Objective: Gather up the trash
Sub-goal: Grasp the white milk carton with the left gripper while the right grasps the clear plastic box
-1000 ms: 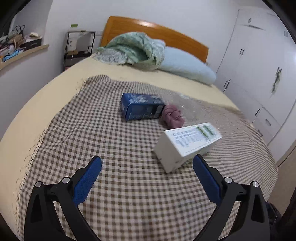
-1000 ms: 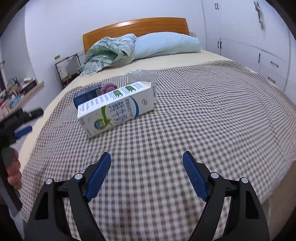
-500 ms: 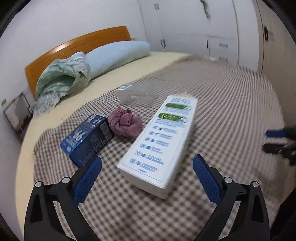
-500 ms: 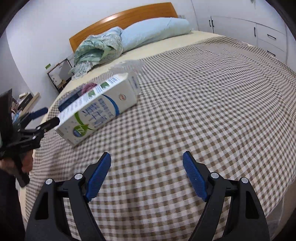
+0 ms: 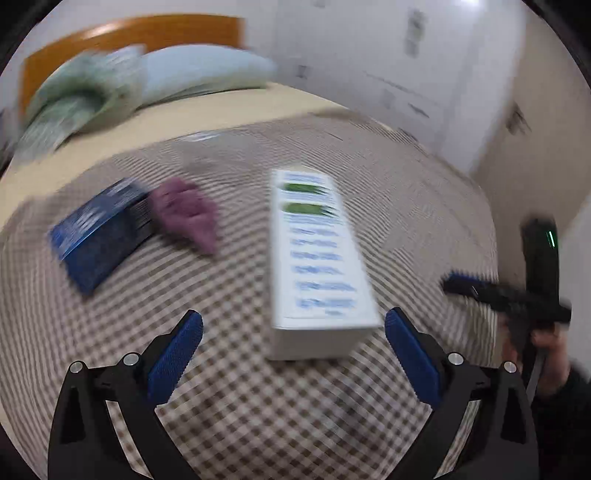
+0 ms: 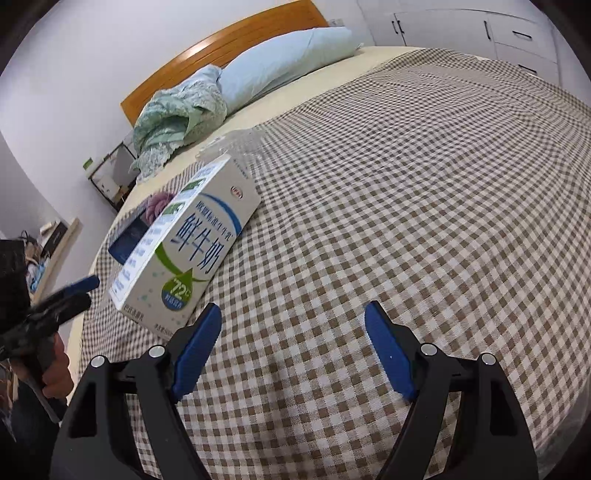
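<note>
While our left gripper point(image 5: 293, 332) has swung closer, spread wide and empty, the milk carton point(image 5: 314, 258) now lies end-on just ahead on the checked blanket point(image 5: 258, 406), beside a maroon cloth point(image 5: 184, 214) and blue box point(image 5: 99, 240). Our right gripper point(image 6: 293, 325), likewise released, has neared the carton, now at its left finger point(image 6: 195, 347).

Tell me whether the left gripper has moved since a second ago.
Yes. The left gripper has swung round the milk carton, now facing its end, the headboard shifting left.
</note>
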The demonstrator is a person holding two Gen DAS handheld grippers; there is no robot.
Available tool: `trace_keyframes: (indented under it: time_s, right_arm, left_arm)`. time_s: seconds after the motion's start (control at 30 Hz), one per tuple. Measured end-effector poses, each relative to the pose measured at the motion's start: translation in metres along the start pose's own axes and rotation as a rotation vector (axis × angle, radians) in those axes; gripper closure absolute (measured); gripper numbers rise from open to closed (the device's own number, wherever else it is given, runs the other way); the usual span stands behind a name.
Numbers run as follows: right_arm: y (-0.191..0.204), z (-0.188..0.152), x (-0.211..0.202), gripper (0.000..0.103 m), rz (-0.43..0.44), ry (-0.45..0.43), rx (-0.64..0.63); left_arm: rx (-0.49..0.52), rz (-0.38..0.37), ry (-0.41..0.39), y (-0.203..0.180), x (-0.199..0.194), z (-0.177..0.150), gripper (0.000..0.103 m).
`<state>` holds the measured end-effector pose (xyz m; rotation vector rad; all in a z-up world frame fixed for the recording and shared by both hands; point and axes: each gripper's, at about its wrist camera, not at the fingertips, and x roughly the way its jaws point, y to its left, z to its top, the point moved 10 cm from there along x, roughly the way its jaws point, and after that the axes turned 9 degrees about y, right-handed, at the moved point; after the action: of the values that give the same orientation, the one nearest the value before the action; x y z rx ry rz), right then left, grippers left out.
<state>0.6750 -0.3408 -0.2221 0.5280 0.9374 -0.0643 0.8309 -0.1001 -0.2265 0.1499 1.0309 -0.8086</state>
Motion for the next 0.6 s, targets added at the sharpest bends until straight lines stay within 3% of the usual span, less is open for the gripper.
trace_keyframes:
  time_s: [0.13,0.17,0.23,0.4,0.43,0.47,0.5,0.6]
  right_arm:
    - [-0.010,0.006,-0.013,0.027,0.000,-0.042,0.046]
    - [-0.012,0.007,-0.015,0.027,0.001,-0.050,0.054]
    - [-0.015,0.007,-0.018,0.027,-0.006,-0.059,0.062]
    - [-0.015,0.005,-0.018,0.027,-0.013,-0.051,0.046]
    - [-0.015,0.006,-0.016,0.027,-0.014,-0.049,0.042]
    - [-0.015,0.005,-0.016,0.027,-0.014,-0.047,0.038]
    - [-0.016,0.006,-0.015,0.027,-0.015,-0.045,0.034]
    - [-0.017,0.007,-0.013,0.027,-0.011,-0.030,0.023]
  left_arm:
    - [-0.173,-0.040,-0.076,0.017,0.000,0.015,0.007]
    - [-0.175,-0.055,-0.073,0.012,0.002,0.021,0.007]
    - [-0.111,-0.060,-0.011,-0.012,0.019,0.039,0.007]
    - [0.063,0.165,0.258,-0.039,0.091,0.078,0.007]
    - [0.049,0.208,0.301,-0.033,0.102,0.081,0.017]
    - [0.016,0.227,0.352,-0.028,0.113,0.081,0.034]
    - [-0.017,0.209,0.382,-0.026,0.118,0.080,0.033]
    - [-0.075,0.210,0.293,-0.025,0.092,0.082,0.034]
